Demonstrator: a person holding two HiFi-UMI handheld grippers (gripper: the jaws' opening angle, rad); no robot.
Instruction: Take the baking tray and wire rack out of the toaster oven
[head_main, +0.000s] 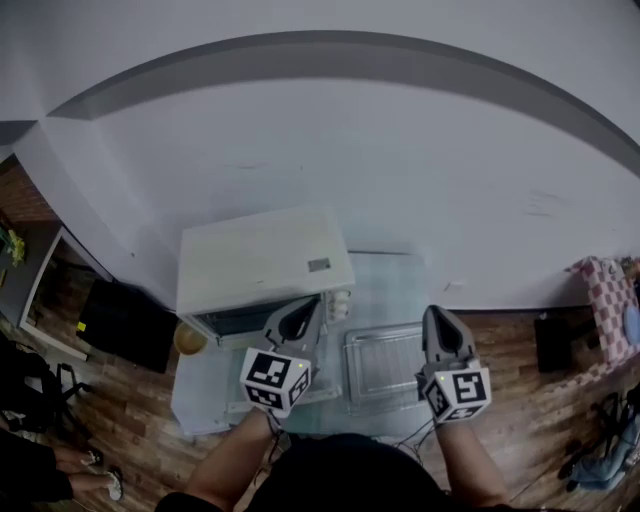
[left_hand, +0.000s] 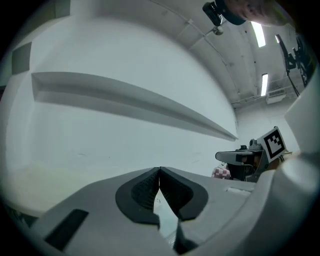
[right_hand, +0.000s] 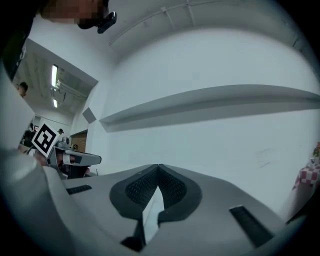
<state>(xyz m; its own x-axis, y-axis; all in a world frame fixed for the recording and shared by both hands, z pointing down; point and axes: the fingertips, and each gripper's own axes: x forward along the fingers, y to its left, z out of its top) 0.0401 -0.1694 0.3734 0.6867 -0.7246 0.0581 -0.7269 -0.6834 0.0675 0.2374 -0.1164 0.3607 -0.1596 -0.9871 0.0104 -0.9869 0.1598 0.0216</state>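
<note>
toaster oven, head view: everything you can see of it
The toaster oven is a cream-white box, metal by the look, upright on the left rear of the pale table, near the white wall. Its flat top bears a small grey label; nothing rests on it. The front faces the person: a dark window strip, pale knobs at its right. The shut left claw overlaps that front in the head view, so whether the door is open cannot be told.

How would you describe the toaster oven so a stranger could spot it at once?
Against the white wall stands a low pale table. The toaster oven is the white box at its back left, the only tall thing there; the tray beside it lies flat.
</note>
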